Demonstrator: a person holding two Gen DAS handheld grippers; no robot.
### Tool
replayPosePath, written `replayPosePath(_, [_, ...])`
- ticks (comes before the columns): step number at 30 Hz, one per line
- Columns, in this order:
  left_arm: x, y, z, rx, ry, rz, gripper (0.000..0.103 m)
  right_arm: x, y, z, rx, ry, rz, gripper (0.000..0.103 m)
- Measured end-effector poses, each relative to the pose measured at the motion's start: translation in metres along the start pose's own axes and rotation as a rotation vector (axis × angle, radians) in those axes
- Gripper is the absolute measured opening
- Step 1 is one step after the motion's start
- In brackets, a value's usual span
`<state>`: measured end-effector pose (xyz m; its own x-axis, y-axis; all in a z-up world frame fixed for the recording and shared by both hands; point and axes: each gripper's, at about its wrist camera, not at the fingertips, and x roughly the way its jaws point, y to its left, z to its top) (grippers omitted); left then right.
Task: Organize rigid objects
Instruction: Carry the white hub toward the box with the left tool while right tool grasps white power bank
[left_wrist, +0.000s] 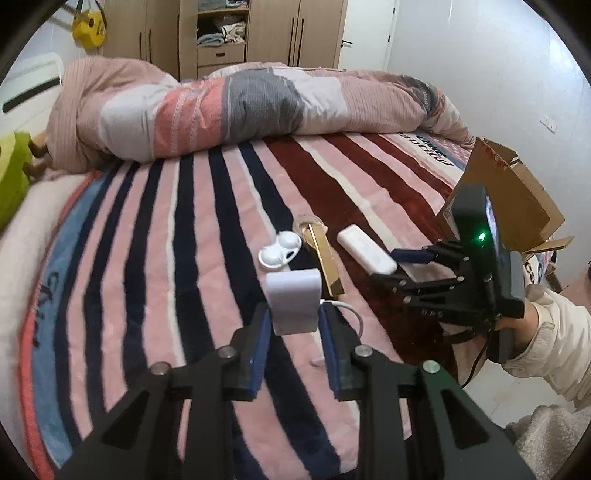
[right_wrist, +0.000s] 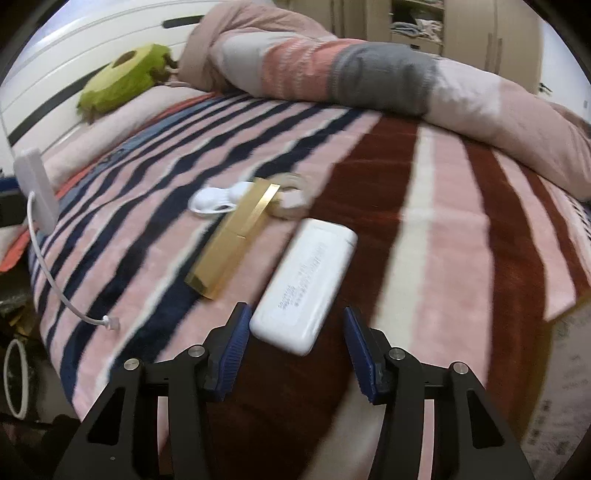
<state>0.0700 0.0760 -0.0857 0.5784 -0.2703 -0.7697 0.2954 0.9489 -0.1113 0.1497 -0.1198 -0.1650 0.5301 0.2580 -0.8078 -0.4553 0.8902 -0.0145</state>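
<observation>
Left gripper (left_wrist: 294, 321) pinching a small white charger block (left_wrist: 294, 301) between blue pads (left_wrist: 260, 334), lifted off the striped blanket (left_wrist: 155, 236), its short white cable (right_wrist: 55, 284) hanging down with the plug end just above the blanket. Right gripper (right_wrist: 293, 332) spread wide, fingers on either side of the near end of a white power bank (right_wrist: 304, 284), not closed on it; bank lying flat on the blanket. Just left of the bank, a long gold box (right_wrist: 232, 243), angled. Beyond the gold box, a white earbud case (left_wrist: 277, 253) lying open and a roll of clear tape (right_wrist: 291, 197), the tape touching the box's far end. Farther back, a rumpled pink and grey quilt (left_wrist: 229, 99) across the bed. At the right edge, an open cardboard box (left_wrist: 513, 195). Against the far wall, a wooden wardrobe (left_wrist: 225, 33).
</observation>
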Motion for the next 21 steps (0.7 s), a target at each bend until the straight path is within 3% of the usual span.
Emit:
replayPosePath(4, [0.017, 0.004, -0.004, -0.01, 0.021, -0.015, 0.024, 0.0, -0.008, -0.001, 0.014, -0.006, 0.015, 0.049])
replayPosePath(13, [0.102, 0.019, -0.008, -0.074, 0.137, -0.037, 0.022, 0.006, -0.006, 0.003, 0.002, 0.0, 0.018, 0.05])
replayPosePath(14, [0.105, 0.019, -0.008, -0.079, 0.132, -0.037, 0.024, 0.006, -0.006, 0.003, 0.002, 0.0, 0.02, 0.05])
replayPosePath(18, [0.107, 0.018, -0.002, -0.086, 0.107, 0.036, 0.064, 0.007, -0.005, 0.004, -0.01, 0.005, 0.025, 0.05])
replayPosePath(21, [0.102, 0.02, 0.002, -0.072, 0.074, 0.11, 0.065, 0.007, -0.006, 0.005, -0.013, 0.004, 0.031, 0.05])
